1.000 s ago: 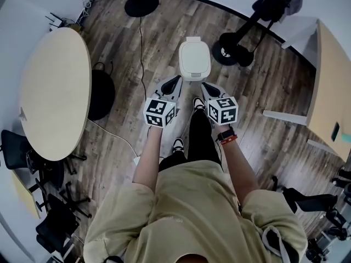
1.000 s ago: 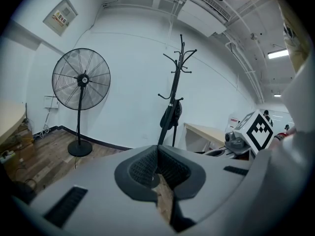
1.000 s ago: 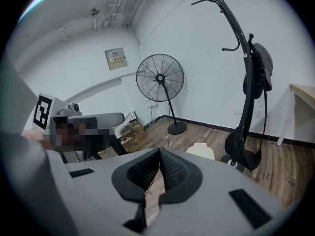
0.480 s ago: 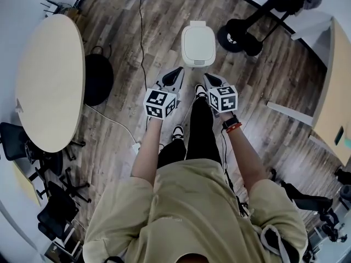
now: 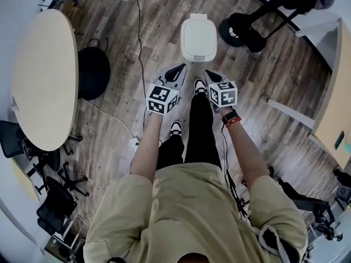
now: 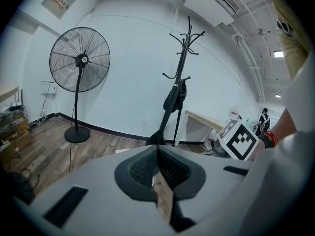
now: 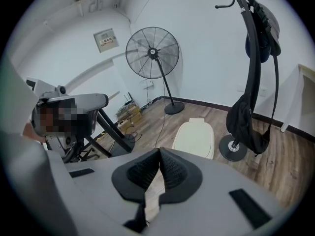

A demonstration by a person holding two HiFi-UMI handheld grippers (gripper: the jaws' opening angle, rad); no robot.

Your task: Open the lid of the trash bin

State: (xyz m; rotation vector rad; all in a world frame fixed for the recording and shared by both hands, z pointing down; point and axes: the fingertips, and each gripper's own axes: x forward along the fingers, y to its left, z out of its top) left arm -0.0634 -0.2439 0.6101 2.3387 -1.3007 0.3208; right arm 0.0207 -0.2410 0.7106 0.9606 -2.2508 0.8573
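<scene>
My main worry is the trash bin (image 5: 198,37) itself: it stands free on the wood floor (image 5: 126,108), and I judge it light. A push on the lid (image 7: 195,139) from the near side could slide it farther off or tip it toward the coat stand (image 7: 253,73), whose base sits just to the bin's right. The other risk is the grip. With jaws pressed together I cannot hook a lid edge, so a closed tip could skate off the smooth top. A cable (image 5: 140,43) runs along the floor to the bin's left, and it could snag a low reach.

The left hand-held gripper (image 5: 176,69) is fully closed: its 2 pads meet, with nothing between them. It hangs in the air, near the bin but apart from it, and its view looks past the bin toward the wall. The right hand-held gripper (image 5: 211,75) is closed the same way and empty, touching nothing. Its view has the bin straight ahead, beyond the jaw tips, lid down.
</scene>
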